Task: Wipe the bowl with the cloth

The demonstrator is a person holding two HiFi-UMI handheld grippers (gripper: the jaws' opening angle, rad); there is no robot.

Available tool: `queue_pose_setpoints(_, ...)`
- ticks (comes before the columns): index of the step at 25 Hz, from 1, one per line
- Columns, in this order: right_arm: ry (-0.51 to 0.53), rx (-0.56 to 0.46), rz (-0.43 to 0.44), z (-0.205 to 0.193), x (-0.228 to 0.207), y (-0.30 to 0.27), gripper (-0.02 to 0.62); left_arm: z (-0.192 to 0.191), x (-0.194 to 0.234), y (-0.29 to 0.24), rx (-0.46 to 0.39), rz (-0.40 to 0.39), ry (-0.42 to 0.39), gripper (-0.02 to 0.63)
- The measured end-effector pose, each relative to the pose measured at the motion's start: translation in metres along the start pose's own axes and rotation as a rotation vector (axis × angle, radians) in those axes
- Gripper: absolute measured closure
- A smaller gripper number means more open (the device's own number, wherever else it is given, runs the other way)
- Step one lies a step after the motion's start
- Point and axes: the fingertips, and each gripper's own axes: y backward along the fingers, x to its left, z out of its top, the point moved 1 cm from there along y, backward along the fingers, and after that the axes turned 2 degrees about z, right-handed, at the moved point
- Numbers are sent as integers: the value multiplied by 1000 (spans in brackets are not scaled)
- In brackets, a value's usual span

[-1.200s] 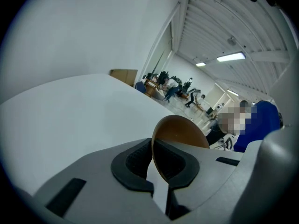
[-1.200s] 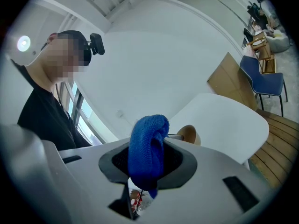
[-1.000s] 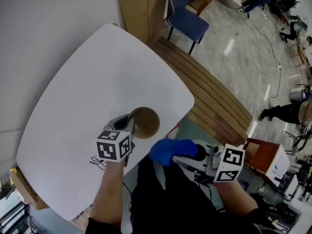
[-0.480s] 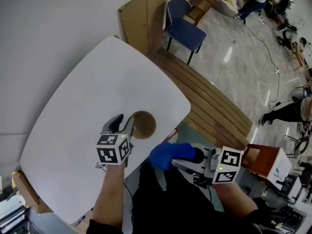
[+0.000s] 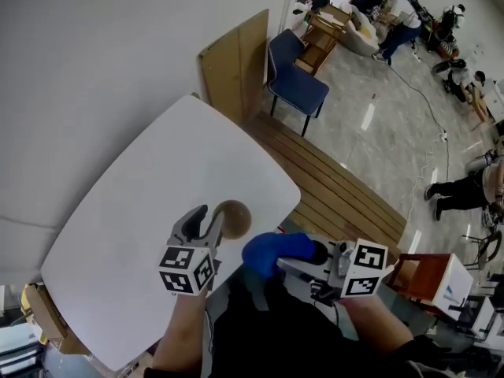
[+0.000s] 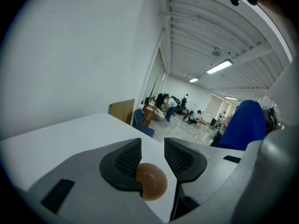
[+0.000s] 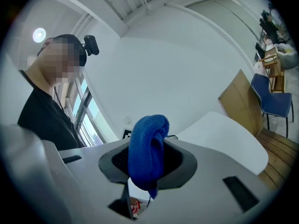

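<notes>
A small brown bowl (image 5: 233, 217) stands near the white table's (image 5: 157, 211) front edge, seen again below the jaws as the bowl (image 6: 150, 181) in the left gripper view. My left gripper (image 5: 205, 219) is lifted off it with its jaws open and nothing between them; in its own view the left gripper (image 6: 152, 155) looks out over the bowl. My right gripper (image 5: 272, 257) hangs off the table's front edge, shut on a bunched blue cloth (image 5: 272, 250). The cloth (image 7: 147, 148) fills the right gripper (image 7: 148, 158) in its own view.
A wooden bench (image 5: 339, 191) runs along the table's right side. A blue chair (image 5: 295, 73) and a leaning wooden board (image 5: 235, 68) stand behind it. People sit and stand at the far end of the room (image 5: 409, 14). A red-brown box (image 5: 429, 278) is at lower right.
My left gripper has let go of the bowl's rim, opened and drawn back and up. The bowl stays on the table. The right gripper still holds the cloth in about the same place.
</notes>
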Motion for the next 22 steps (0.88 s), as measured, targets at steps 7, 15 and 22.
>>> queue_pose_setpoints(7, 52, -45, 0, 25, 17, 18, 518, 36, -28, 38, -77, -5, -58, 446)
queue_pose_setpoints(15, 99, -75, 22, 38, 37, 19, 518, 62, -53, 73, -152, -12, -116, 456)
queue_pose_setpoints(22, 153, -125, 11, 55, 52, 24, 518, 82, -83, 115, -229, -55, -131, 471)
